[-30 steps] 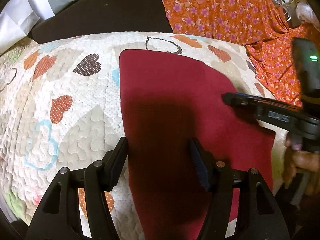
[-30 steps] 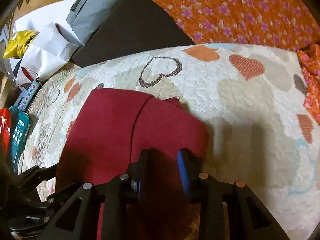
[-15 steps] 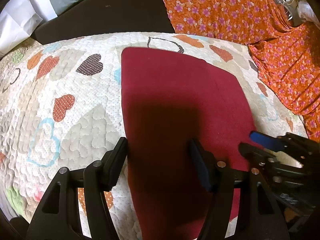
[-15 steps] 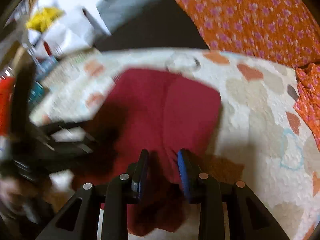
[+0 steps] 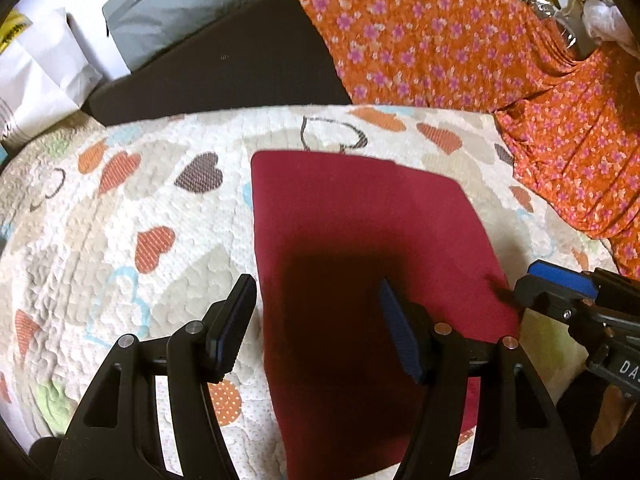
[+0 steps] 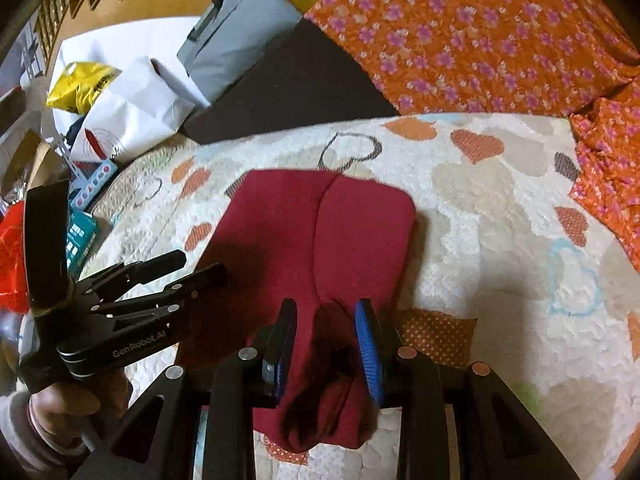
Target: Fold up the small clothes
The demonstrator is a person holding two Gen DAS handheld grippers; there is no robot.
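Observation:
A dark red garment (image 5: 360,248) lies folded flat on a heart-patterned quilt (image 5: 120,240); it also shows in the right wrist view (image 6: 312,248) with a fold line down its middle. My left gripper (image 5: 316,316) is open and hovers over the garment's near left edge. My right gripper (image 6: 326,340) is open, with its jaws on either side of the garment's bunched near end; it shows in the left wrist view (image 5: 560,292) at the garment's right edge. The left gripper shows in the right wrist view (image 6: 192,268) over the garment's left side.
An orange floral cloth (image 5: 480,60) lies at the back and right of the quilt (image 6: 500,220). A dark cushion (image 5: 224,72), a grey bag (image 6: 236,36) and white bags (image 6: 128,112) stand behind. Boxes and packets (image 6: 80,236) lie off the quilt's left side.
My right gripper has pulled back from over the garment to its near right end. My left gripper has stayed open over the near left edge. The garment lies flatter.

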